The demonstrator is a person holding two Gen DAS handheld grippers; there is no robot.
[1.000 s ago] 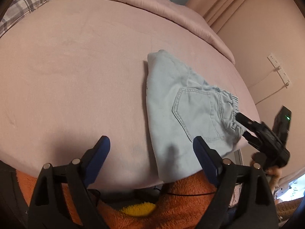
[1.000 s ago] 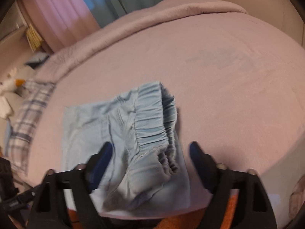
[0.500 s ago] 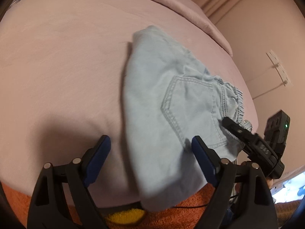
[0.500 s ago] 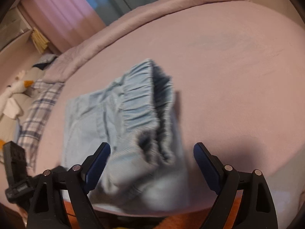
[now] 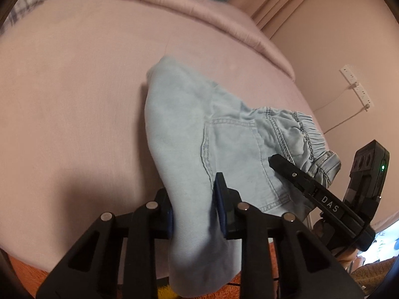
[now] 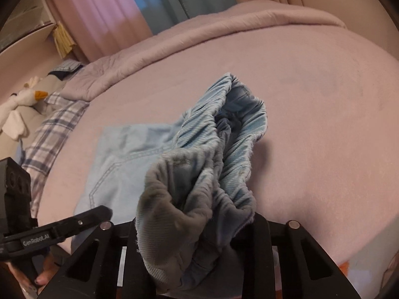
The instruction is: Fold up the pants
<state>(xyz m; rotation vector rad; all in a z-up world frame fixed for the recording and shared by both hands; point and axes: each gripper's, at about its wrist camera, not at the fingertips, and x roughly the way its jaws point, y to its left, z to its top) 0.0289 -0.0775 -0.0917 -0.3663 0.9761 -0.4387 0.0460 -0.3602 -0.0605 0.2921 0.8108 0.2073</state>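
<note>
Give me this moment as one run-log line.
left gripper: closing on pants folded edge | right gripper: closing on elastic waistband | pants: on pink bed, near edge

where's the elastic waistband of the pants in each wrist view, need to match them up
Left wrist: the waistband is at the right, the far end of the pants, past the right gripper.
Right wrist: the waistband fills the centre, bunched, running down into the right gripper's closing jaws at the bottom.
Shared landmark: the stitched back pocket, mid-frame in the left view, left of centre in the right.
</note>
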